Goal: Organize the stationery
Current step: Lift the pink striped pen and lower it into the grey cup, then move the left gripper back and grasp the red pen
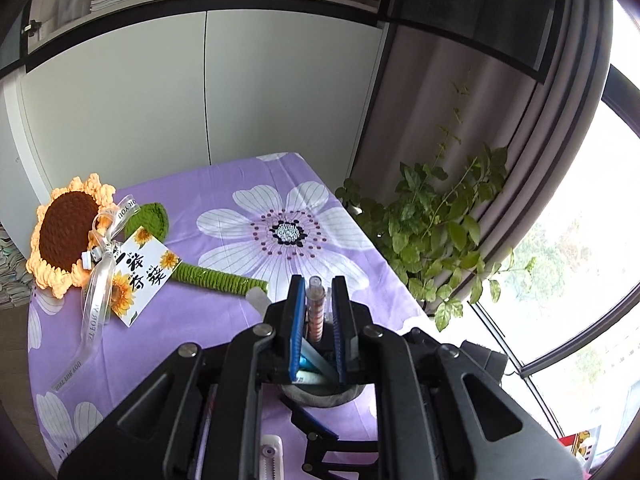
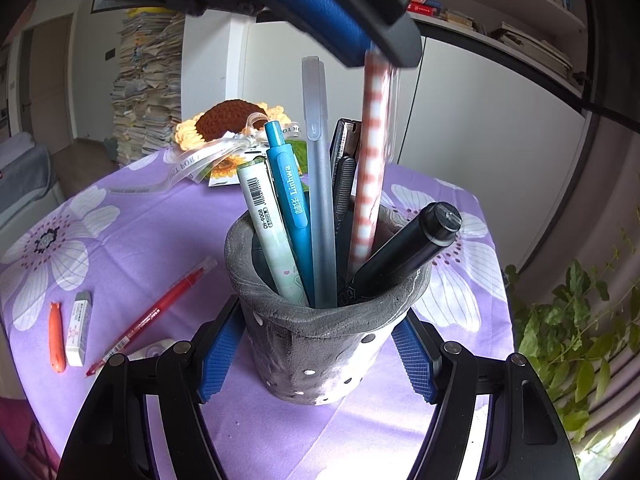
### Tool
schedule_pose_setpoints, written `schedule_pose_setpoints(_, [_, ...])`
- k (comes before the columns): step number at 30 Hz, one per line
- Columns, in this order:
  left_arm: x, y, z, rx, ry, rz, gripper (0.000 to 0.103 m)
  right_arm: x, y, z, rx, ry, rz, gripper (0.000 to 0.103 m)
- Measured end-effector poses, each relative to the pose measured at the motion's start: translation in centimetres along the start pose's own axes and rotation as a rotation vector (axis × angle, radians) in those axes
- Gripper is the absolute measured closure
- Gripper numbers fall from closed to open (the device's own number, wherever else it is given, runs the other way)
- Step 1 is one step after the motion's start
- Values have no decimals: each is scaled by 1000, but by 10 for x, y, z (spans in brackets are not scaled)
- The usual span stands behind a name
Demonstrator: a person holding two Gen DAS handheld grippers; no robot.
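Note:
A grey pen holder (image 2: pixel 320 344) stands on the purple flowered tablecloth and holds several pens. My right gripper (image 2: pixel 316 356) is shut on the holder, a blue pad on each side of it. My left gripper (image 1: pixel 317 292) is above the holder, shut on an orange-and-white checked pen (image 2: pixel 370 168) whose lower end is inside the holder; the pen also shows between the left pads (image 1: pixel 316 312). The left gripper shows at the top of the right wrist view (image 2: pixel 380 56). A red pen (image 2: pixel 148 316), a white eraser (image 2: pixel 78 328) and an orange carrot-shaped item (image 2: pixel 57 340) lie on the cloth to the left.
A crocheted sunflower (image 1: pixel 68 232) with a ribbon and a card lies at the table's far left. A potted vine (image 1: pixel 436 220) stands beside the table's right edge. White cabinets (image 1: pixel 200 92) are behind the table. A white correction tape (image 2: pixel 158 350) lies near the right gripper.

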State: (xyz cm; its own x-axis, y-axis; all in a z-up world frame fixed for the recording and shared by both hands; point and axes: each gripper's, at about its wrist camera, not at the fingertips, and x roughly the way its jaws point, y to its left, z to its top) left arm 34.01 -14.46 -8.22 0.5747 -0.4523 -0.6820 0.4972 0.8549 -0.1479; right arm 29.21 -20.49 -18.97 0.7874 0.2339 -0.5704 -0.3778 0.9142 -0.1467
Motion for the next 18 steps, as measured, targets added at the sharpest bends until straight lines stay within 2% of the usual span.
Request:
schedule_pose_setpoints(3, [2,-1,-3,11,3,15,91,0,0,0,-1,0,-1,30])
schedule_pose_setpoints(6, [-5,4,-3,-14,-6,8,80,0,0,0,1,0,0,30])
schedule_pose_setpoints(8, [-18,10,0,-39,-41,0,72,-1,1,0,-2,0,-1,30])
schedule_pose_setpoints(11, [-42,21,5,-54,-112,69,64,-2,1,0,-3,-1,-3,30])
schedule_pose_setpoints(14, [-54,40,3,-97,-139,151,53,-2,1,0,-3,-1,-3,30])
schedule_pose_setpoints(16, [-49,53,-5,-125,-107,190,52,-2,1,0,-4,-1,-4,30])
schedule_pose_setpoints(18, [-34,62,-17,-136,-37,206,52,-2,1,0,-3,-1,-4,30])
